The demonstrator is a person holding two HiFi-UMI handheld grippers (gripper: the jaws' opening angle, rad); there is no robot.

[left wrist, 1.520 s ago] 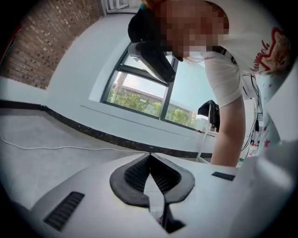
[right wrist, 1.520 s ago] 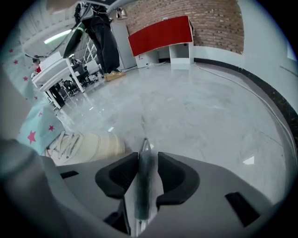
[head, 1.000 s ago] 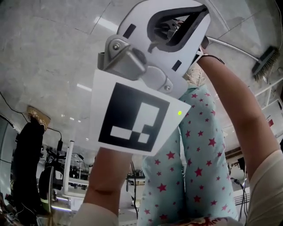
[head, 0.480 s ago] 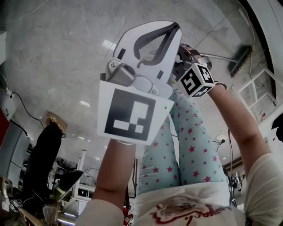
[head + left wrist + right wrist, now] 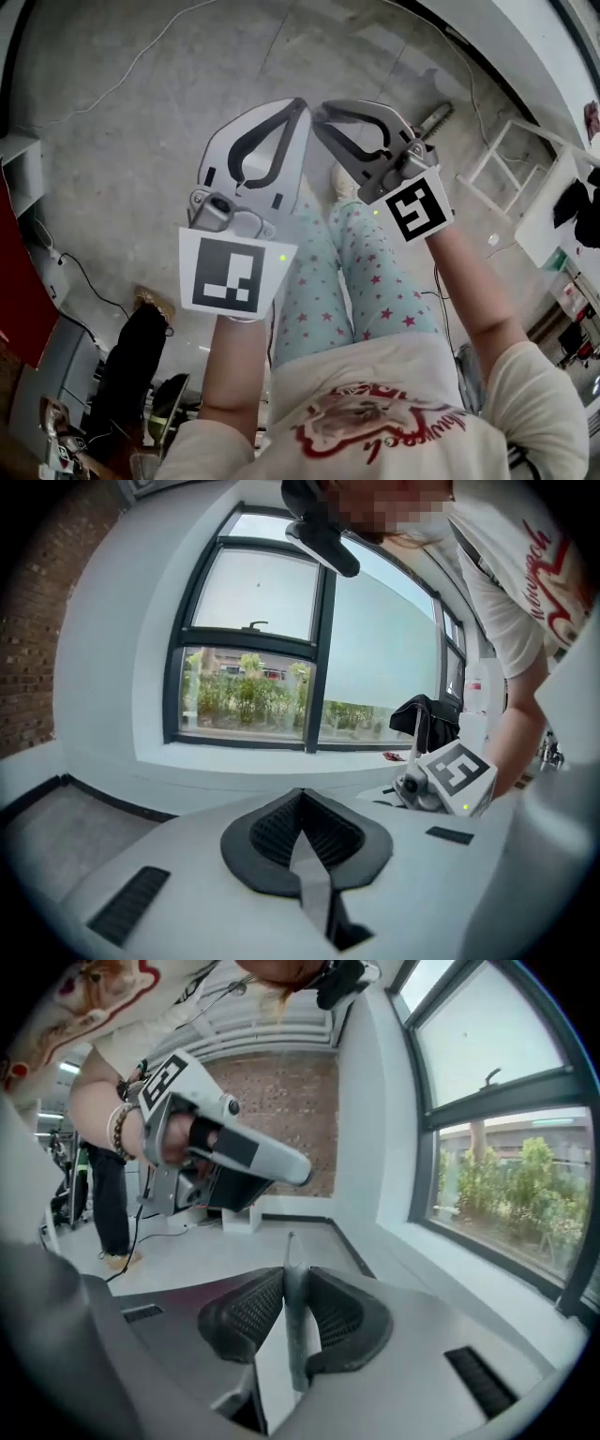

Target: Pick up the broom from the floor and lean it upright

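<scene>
Broom (image 5: 290,1244) with thin grey metal handle, bristle head (image 5: 437,117) low over floor, right gripper (image 5: 293,1277) jaws clamped on handle, left gripper (image 5: 301,795) jaws pressed together, empty

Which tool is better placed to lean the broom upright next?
Right. The right tool is clamped on the thin broom handle, and the brush head shows just past it in the head view. The left tool is shut with nothing between its jaws.

Open floor (image 5: 122,159) left and ahead; white rack (image 5: 489,150) near, right; legs (image 5: 375,281) directly below.
</scene>
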